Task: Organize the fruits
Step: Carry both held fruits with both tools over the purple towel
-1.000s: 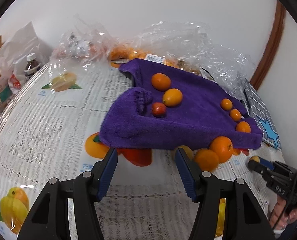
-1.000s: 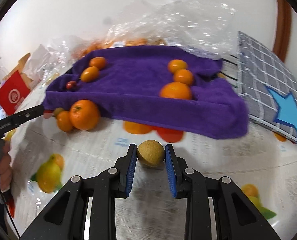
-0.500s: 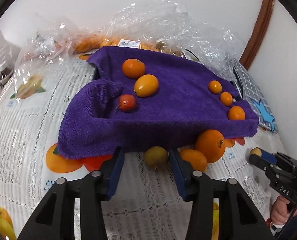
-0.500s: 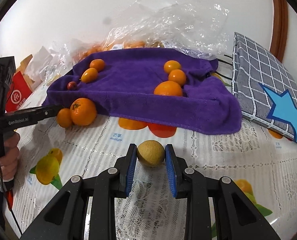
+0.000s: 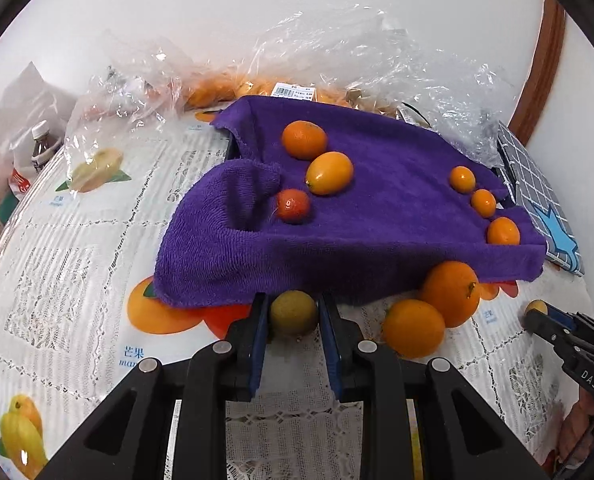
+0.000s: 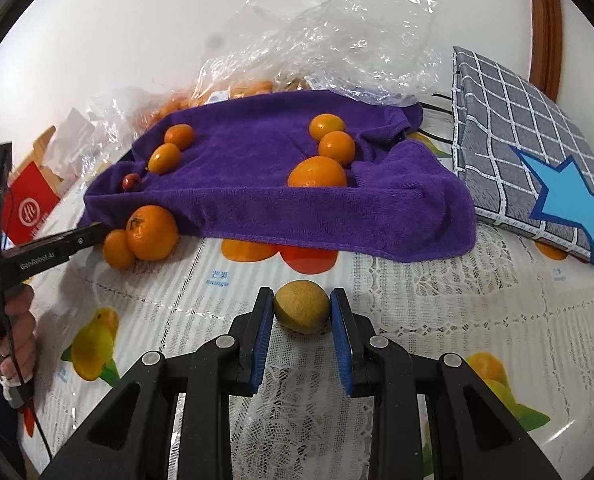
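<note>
A deep purple towel [image 5: 377,236] is spread with bright orange fruits [image 5: 304,139] and one small red fruit [image 5: 293,206]. White lace, printed with orange and yellow fruit pictures, covers the table [image 6: 457,312]. A grey, white-checked cushion [image 6: 509,128] is marked with a blue star. Olive-yellow fruits [image 6: 301,306] are seen between blue-lined black fingers [image 6: 263,332].

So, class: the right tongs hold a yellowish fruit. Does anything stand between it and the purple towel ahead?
Nothing visible does. Between the yellowish fruit in the right tongs and the purple towel lies only bare tablecloth.
</note>
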### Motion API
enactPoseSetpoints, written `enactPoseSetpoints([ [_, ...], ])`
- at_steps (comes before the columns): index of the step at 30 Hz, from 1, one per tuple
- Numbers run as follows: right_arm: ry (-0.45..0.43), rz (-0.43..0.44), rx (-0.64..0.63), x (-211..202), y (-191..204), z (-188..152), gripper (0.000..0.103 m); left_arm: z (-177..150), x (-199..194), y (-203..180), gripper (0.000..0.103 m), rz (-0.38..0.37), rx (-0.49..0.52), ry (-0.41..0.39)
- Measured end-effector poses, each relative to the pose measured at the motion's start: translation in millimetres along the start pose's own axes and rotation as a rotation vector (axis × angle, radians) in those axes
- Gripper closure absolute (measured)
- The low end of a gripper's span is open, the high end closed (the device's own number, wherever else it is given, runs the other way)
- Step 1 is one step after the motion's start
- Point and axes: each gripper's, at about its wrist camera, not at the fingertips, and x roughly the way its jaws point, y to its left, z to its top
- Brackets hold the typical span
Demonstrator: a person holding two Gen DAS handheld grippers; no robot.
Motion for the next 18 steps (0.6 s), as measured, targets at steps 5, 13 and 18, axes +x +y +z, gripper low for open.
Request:
enactPoseSetpoints([
  [5, 0.014, -0.018, -0.014, 3.0, 1.2, 0.1, 0.074, 1.3, 2.7, 2.7, 0.079, -0.006, -0.011, 0.006],
  [13, 0.021, -0.027, -0.018, 4.7, 2.0, 0.2, 0.074, 0.4, 2.7, 4.2, 0.076, -0.024, -0.019, 0.007],
  [18, 0.019, -0.031, -0.021, 4.7, 2.9, 0.1, 0.074, 0.3, 1.6, 8.3, 0.078, -0.045, -0.046, -0.001],
])
